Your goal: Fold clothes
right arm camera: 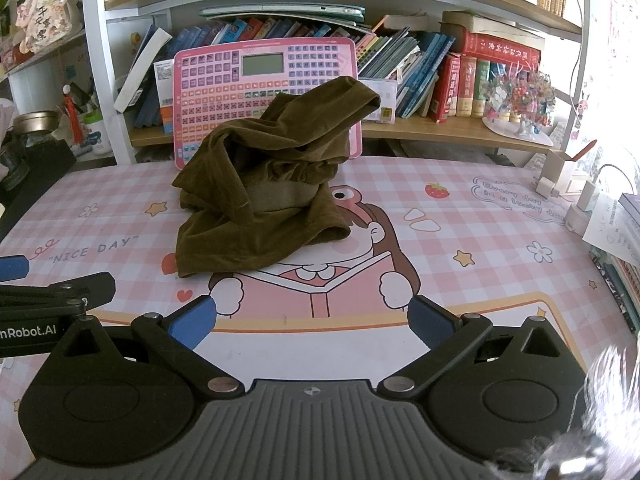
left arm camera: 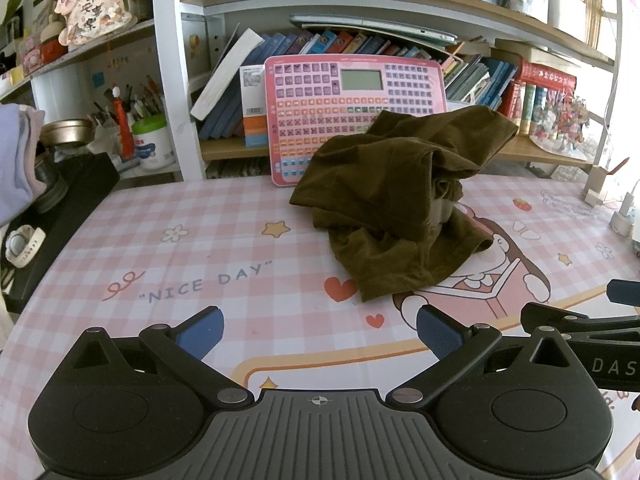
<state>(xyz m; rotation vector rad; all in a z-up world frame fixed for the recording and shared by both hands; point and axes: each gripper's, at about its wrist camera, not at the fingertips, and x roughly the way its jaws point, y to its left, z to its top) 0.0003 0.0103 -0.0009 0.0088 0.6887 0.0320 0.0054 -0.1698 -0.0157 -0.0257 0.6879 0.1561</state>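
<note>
A crumpled olive-brown garment (left arm camera: pixel 400 200) lies in a heap on the pink checked desk mat (left arm camera: pixel 180 208), leaning against a pink keyboard toy. It also shows in the right wrist view (right arm camera: pixel 272 188). My left gripper (left arm camera: pixel 320 332) is open and empty, near the mat's front edge, short of the garment. My right gripper (right arm camera: pixel 312 320) is open and empty, beside the left one, also short of the garment. The right gripper's fingers (left arm camera: pixel 624 292) show at the right edge of the left wrist view; the left gripper's fingers (right arm camera: pixel 12 268) show at the left edge of the right wrist view.
A pink keyboard toy (left arm camera: pixel 352 112) stands against the bookshelf (left arm camera: pixel 520 92) behind the garment. A black box (left arm camera: pixel 68 200) with a watch sits at the left. Chargers and small boxes (right arm camera: pixel 568 188) and books (right arm camera: pixel 624 240) stand at the right edge.
</note>
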